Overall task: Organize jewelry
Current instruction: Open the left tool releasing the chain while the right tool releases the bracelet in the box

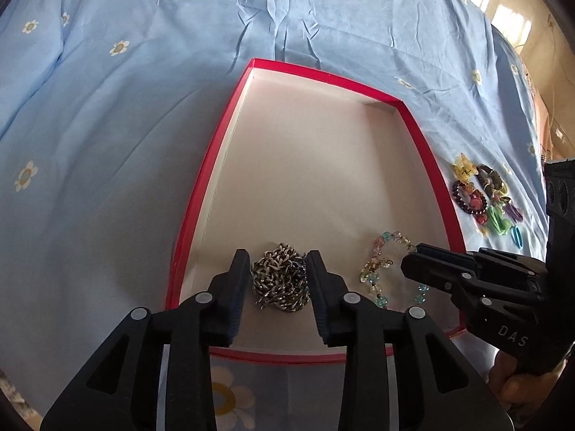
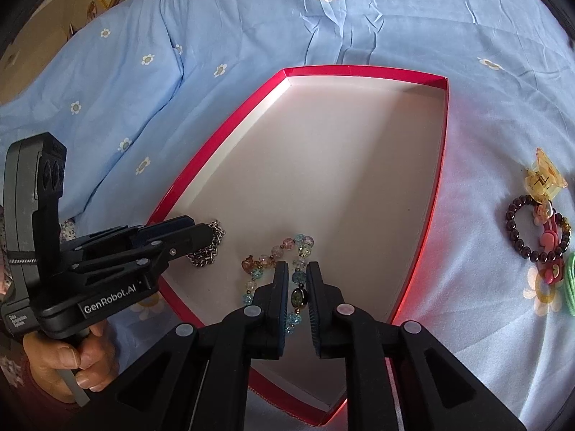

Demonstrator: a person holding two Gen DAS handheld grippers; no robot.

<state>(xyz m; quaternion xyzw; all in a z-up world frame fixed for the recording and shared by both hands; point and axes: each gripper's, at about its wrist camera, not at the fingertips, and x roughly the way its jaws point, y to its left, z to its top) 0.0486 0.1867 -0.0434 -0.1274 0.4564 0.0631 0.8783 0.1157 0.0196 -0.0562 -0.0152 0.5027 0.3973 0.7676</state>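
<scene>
A red-rimmed box [image 1: 201, 186] with a pale floor lies on the blue bedsheet; it also shows in the right wrist view [image 2: 436, 179]. Inside at the near end lie a silver chain [image 1: 280, 280] and a pastel bead bracelet [image 1: 381, 269]. My left gripper [image 1: 277, 262] is open, its fingers on either side of the chain, just above it. My right gripper [image 2: 297, 273] stands over the bead bracelet [image 2: 287, 251], jaws slightly apart with beads between them. The chain [image 2: 212, 248] is partly hidden behind the left gripper there.
A pile of loose jewelry lies on the sheet right of the box: a dark bead bracelet [image 2: 528, 233], a yellow clip [image 2: 544, 179], green bands [image 2: 567, 283]; the same pile [image 1: 485, 197] shows in the left wrist view. A hand [image 2: 72, 359] holds the left gripper.
</scene>
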